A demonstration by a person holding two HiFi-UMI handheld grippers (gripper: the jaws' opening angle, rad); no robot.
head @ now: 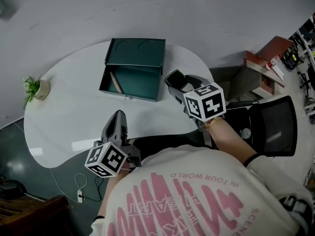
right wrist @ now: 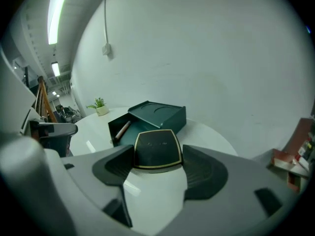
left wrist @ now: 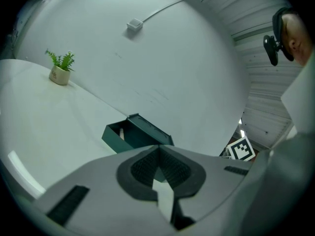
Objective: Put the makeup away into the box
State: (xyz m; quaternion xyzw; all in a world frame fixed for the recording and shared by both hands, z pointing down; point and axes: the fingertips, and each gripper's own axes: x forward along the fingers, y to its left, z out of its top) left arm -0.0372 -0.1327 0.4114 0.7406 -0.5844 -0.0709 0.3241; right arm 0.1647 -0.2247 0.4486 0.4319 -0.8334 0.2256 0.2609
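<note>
A dark green box (head: 129,94) stands open on the white table (head: 64,112), its lid tipped back. A pinkish makeup stick (head: 114,82) lies along its left inner side. My right gripper (head: 176,80) hangs above the table just right of the box, shut on a black square compact with a gold rim (head: 173,77). In the right gripper view the compact (right wrist: 157,149) sits between the pads, with the box (right wrist: 157,113) beyond it. My left gripper (head: 118,116) is near the table's front edge, shut and empty, pointing at the box (left wrist: 140,132).
A small potted plant (head: 34,88) stands at the table's left end. A black office chair (head: 268,127) is at the right, with a low shelf of books (head: 266,63) behind it. A cable with a plug (head: 78,193) lies on the floor below the front edge.
</note>
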